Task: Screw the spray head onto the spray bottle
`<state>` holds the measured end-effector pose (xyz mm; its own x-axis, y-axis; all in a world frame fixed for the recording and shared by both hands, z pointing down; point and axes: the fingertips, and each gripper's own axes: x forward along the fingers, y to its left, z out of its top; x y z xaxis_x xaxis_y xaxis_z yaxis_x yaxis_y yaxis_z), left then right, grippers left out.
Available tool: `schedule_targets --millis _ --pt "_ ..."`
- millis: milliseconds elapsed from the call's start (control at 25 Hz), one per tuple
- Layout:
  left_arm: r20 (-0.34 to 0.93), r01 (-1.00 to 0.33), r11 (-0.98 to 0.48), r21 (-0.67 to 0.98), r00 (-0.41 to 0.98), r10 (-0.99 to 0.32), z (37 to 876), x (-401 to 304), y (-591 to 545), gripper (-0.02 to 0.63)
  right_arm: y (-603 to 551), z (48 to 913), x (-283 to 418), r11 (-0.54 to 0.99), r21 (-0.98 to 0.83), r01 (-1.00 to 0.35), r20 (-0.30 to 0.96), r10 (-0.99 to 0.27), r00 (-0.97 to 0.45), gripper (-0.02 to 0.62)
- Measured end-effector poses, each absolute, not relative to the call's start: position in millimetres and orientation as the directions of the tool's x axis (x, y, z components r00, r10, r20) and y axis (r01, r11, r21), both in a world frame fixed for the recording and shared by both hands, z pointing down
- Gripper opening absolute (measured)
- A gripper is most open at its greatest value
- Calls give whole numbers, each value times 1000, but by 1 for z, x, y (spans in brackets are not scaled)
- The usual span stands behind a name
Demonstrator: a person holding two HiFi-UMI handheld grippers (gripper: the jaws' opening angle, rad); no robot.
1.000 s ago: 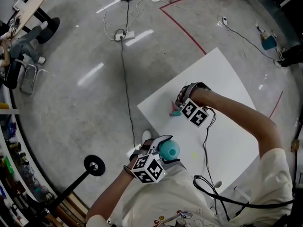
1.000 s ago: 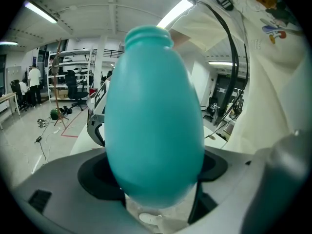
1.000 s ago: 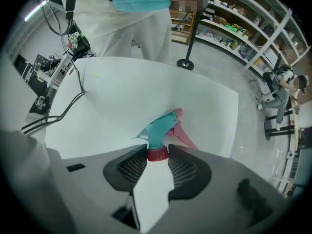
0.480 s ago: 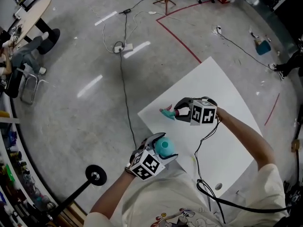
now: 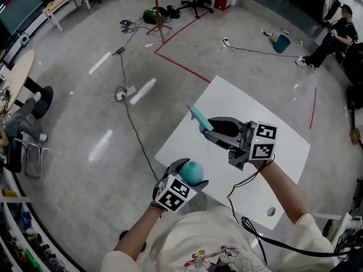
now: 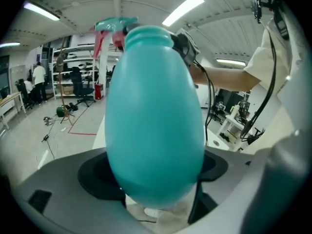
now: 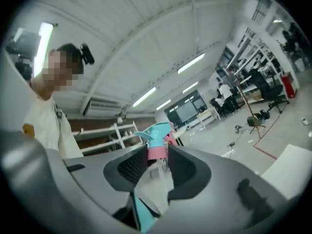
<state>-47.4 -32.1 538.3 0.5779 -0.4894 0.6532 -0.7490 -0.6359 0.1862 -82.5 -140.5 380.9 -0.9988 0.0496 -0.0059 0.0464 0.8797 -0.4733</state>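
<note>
Two grippers, both loaded, hang over the white square tabletop [image 5: 286, 163]. My left gripper [image 5: 190, 173] has its fingers clamped wide around the teal egg-shaped plastic bottle [image 6: 153, 116], whose open neck points away from me. The right gripper [image 5: 211, 130] pinches the teal plastic spray head [image 5: 199, 118] by its pink collar [image 7: 157, 152]. Head and bottle are apart, not yet joined.
</note>
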Motion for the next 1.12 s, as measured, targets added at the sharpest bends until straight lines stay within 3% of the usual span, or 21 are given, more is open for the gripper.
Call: schedule_targets --millis 120,320,760,1120 --pt "684 -689 -710 142 587 -433 524 -32 -37 430 -146 315 -53 858 -511 57 -200 -55 -978 130" --pt "718 -651 -753 93 568 -402 525 -16 -36 430 -120 252 -23 872 -473 129 -352 -53 -934 130" --pt "706 -604 -793 81 597 -382 500 0 -44 430 -97 250 -17 905 -406 128 -313 -6 -950 130" --pt "655 -565 -824 44 639 -403 399 19 -50 430 -63 239 -14 908 -327 264 -276 175 -945 130"
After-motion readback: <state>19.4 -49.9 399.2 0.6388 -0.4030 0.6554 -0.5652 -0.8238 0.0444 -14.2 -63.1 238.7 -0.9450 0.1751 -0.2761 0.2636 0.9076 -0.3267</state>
